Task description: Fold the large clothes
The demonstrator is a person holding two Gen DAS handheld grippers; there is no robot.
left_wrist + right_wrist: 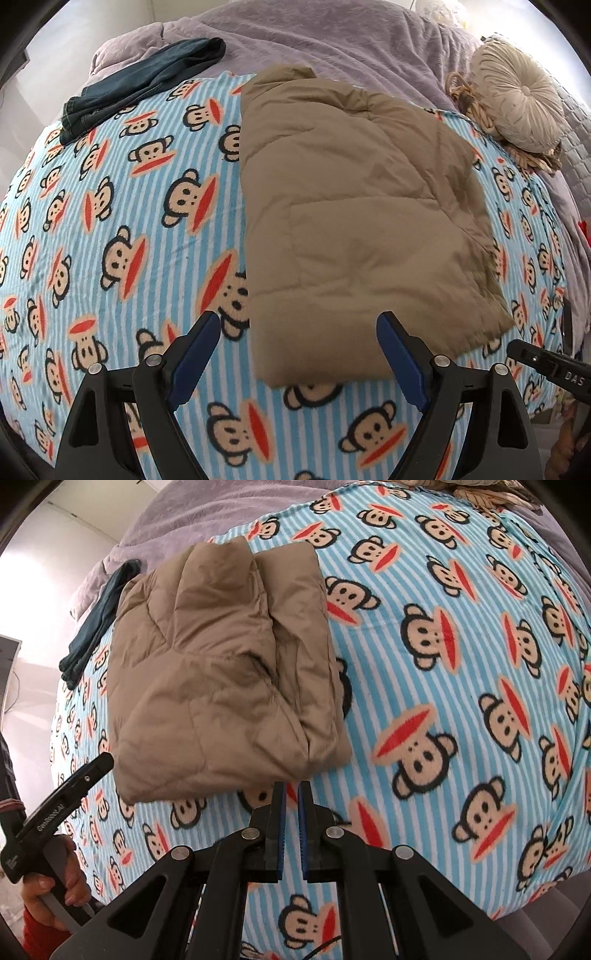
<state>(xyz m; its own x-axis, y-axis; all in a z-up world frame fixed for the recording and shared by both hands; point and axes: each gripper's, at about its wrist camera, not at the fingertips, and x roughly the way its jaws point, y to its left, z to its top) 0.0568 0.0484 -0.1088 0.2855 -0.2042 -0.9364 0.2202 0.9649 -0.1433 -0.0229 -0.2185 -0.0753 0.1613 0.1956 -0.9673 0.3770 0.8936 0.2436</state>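
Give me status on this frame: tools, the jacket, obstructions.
Left tool open, empty. Right tool shut, empty. Tan jacket folded on monkey blanket, untouched. Jeans off to the far side; nothing blocking.

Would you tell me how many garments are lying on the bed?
2: a folded tan jacket mid-blanket, and dark jeans at the far left edge. Others may be hidden.

Folded tan jacket [354, 221] on monkey-print blanket [129, 229]; left gripper [299, 354] empty, jaws apart

left gripper [297, 332] gaping; right gripper [291, 790] closed, empty
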